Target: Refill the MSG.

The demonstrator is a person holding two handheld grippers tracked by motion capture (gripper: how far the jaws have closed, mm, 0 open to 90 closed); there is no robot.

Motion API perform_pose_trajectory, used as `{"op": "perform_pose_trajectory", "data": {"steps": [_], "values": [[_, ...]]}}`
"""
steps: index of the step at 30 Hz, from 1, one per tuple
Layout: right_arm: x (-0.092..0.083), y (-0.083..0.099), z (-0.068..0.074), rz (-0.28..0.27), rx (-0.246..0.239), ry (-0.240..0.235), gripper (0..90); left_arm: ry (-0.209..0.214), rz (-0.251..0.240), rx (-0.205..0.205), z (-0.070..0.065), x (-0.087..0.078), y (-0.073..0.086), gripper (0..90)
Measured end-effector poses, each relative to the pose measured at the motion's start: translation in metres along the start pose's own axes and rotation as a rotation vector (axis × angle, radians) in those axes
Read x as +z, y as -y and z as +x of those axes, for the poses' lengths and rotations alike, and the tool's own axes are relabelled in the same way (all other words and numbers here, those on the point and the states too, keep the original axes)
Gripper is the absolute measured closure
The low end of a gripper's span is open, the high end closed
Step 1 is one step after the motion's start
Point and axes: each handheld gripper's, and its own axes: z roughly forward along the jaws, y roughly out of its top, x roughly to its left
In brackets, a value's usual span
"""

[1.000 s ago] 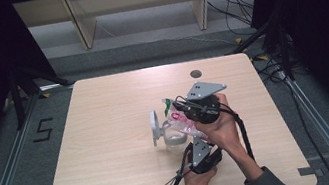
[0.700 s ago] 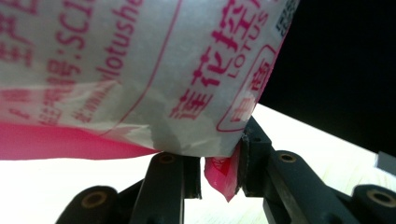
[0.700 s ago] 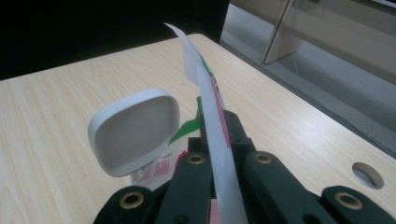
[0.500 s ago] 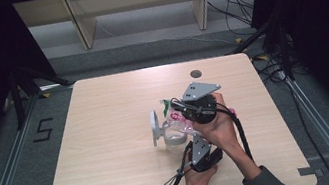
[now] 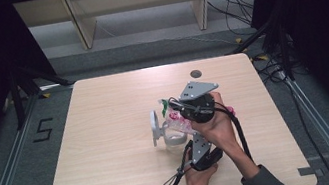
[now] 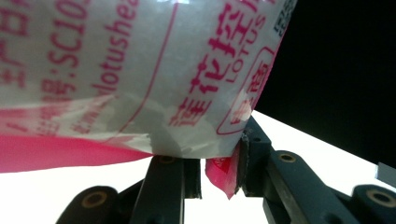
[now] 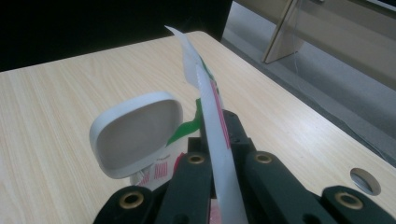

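A soft packet of clear-white film with pink print hangs close over my left gripper, whose jaws pinch its pink lower corner. My right gripper is shut on the packet's flat sealed top edge, which stands up thin between the jaws. In the high view the right gripper holds the packet over a small white tub with its flip lid standing open. The left gripper reaches in from just below. The lid lies left of the right jaws.
The tub stands near the middle of the pale wooden table. A round cable hole sits near the far edge. Black cables trail from both grippers toward the near edge. Dark rails and floor surround the table.
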Motion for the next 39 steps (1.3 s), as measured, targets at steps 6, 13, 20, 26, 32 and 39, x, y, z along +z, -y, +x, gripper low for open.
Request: {"op": "perform_pose_trajectory", "data": {"steps": [6,13,20,26,32,39], "values": [[0.002,0.0,0.002,0.017,-0.01,-0.005,90.0,0.007,-0.005,-0.015,-0.001,0.001,0.001,73.8],[0.004,0.0,0.002,0.02,0.002,-0.015,90.0,0.001,0.0,-0.011,-0.002,0.0,0.002,73.8],[0.005,0.0,0.003,0.022,-0.003,-0.013,90.0,0.005,0.002,-0.01,0.0,-0.001,0.002,73.9],[0.004,-0.003,0.007,0.019,-0.027,-0.004,90.0,0.006,-0.006,-0.02,0.0,-0.002,0.001,74.0],[0.005,-0.004,0.008,0.019,-0.035,-0.012,90.0,-0.002,-0.01,-0.007,-0.001,-0.002,0.0,73.9],[0.005,-0.005,0.009,0.006,-0.051,-0.001,90.0,0.0,-0.018,-0.002,-0.001,-0.002,-0.002,74.0]]}}
